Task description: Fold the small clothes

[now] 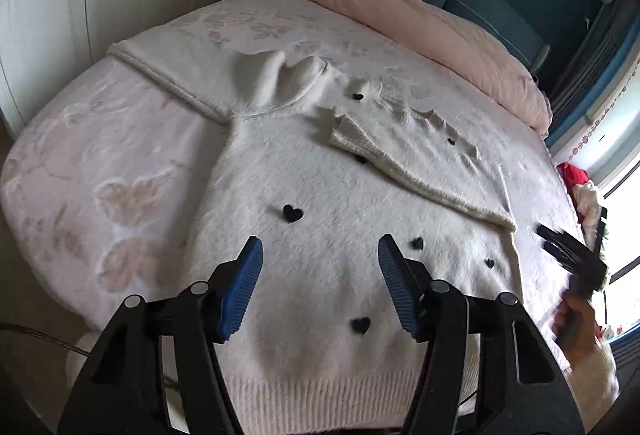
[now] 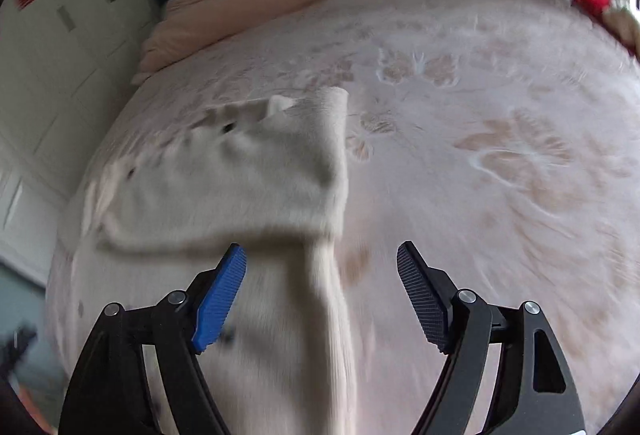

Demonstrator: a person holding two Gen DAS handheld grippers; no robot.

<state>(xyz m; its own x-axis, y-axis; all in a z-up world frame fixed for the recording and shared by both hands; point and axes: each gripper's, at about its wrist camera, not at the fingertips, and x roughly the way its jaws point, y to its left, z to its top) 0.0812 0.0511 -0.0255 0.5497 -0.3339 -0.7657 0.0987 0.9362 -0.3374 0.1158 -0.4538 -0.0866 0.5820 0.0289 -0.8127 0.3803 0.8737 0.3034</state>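
**Sweater on bed, one sleeve folded in; both claws released**

The white sweater [image 1: 320,195] with black hearts lies flat on the bed [image 1: 100,155], hem nearest the left-wrist camera. One sleeve [image 1: 420,163] is folded across the chest; the other sleeve [image 1: 168,75] lies stretched outward. The left claw [image 1: 320,287] hovers over the lower body, jaws apart, gripping nothing. The right claw [image 2: 322,291] is likewise released, poised over the sweater's side edge. Judgement: the knit is light, soft and limp, likely to sag and stretch. Pinch at cuff or ribbed hem.
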